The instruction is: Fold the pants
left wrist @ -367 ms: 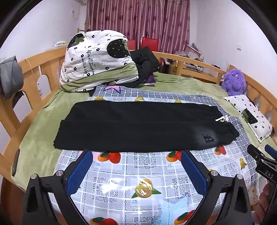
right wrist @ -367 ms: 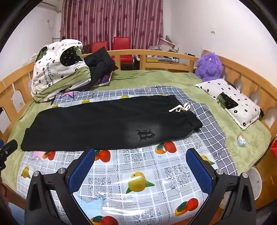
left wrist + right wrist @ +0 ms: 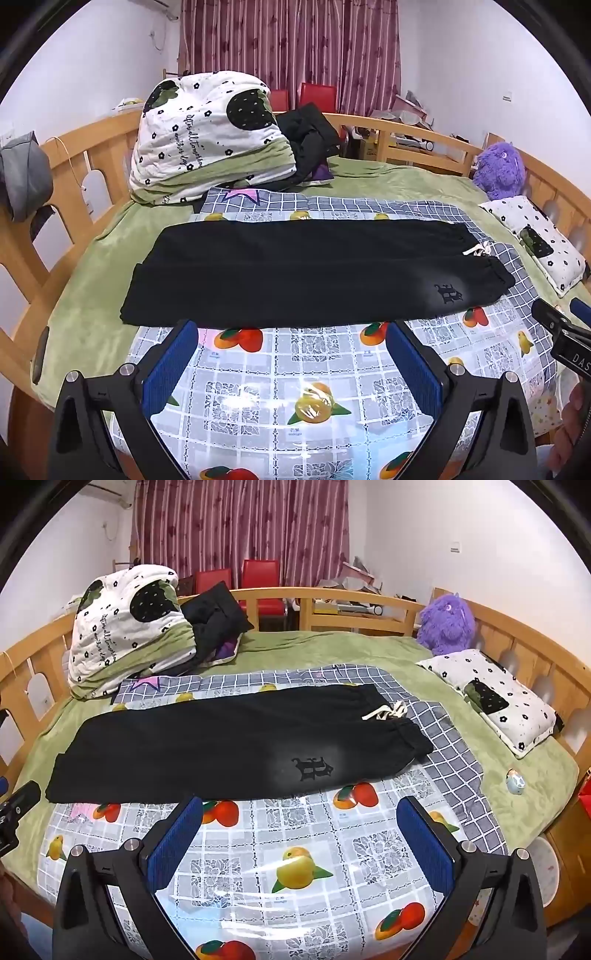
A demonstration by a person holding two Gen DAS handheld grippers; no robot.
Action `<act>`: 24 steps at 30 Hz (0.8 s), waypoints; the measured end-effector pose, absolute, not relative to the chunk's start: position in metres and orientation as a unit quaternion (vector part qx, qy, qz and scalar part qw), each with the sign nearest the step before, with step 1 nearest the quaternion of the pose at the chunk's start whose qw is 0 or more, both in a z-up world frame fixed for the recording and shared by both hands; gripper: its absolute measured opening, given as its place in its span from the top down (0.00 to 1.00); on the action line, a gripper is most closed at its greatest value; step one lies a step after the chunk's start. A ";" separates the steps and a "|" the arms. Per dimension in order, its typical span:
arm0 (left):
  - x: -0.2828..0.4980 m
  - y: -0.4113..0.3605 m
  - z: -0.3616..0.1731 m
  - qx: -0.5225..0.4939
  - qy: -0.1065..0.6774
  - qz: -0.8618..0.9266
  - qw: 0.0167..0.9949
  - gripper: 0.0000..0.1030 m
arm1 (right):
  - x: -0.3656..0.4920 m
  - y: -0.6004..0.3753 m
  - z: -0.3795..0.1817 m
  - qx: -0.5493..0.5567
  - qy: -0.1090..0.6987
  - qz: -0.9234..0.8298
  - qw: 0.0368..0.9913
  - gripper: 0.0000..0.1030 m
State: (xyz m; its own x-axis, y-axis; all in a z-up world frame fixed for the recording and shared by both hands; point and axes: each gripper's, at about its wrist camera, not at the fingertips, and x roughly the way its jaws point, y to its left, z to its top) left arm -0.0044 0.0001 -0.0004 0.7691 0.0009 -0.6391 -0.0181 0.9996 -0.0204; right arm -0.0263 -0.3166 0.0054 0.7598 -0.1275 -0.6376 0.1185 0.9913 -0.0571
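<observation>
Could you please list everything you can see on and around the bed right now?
pants: one, black, flat on the fruit-print sheet, waistband toward the right
fruit-print sheet: one, clear plastic, over the bed's near side
checked cloth: one, grey, under the sheet
folded quilt: one, white and green, far left
dark clothes: one pile, black, beside the quilt
plush toy: one, purple, far right
pillow: one, white with black print, right
chairs: two, red, behind the bed
left gripper: open, empty
right gripper: open, empty
</observation>
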 end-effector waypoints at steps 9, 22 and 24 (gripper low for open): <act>-0.006 0.000 -0.002 -0.012 0.339 0.002 0.941 0.00 | -0.028 -0.320 0.006 -0.002 0.336 -0.069 0.939 0.00; -0.006 -0.001 -0.001 -0.012 0.339 0.001 0.941 0.00 | -0.030 -0.317 0.010 -0.004 0.336 -0.063 0.940 0.00; -0.006 -0.001 -0.001 -0.012 0.339 0.002 0.941 0.00 | -0.030 -0.316 0.010 -0.004 0.336 -0.062 0.940 0.00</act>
State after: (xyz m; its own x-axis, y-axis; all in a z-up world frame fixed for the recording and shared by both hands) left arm -0.0059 -0.0012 -0.0015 0.7705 -0.0043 -0.6375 -0.0112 0.9997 -0.0204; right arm -0.0300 -0.3162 0.0098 0.7669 -0.1197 -0.6305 0.1148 0.9922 -0.0487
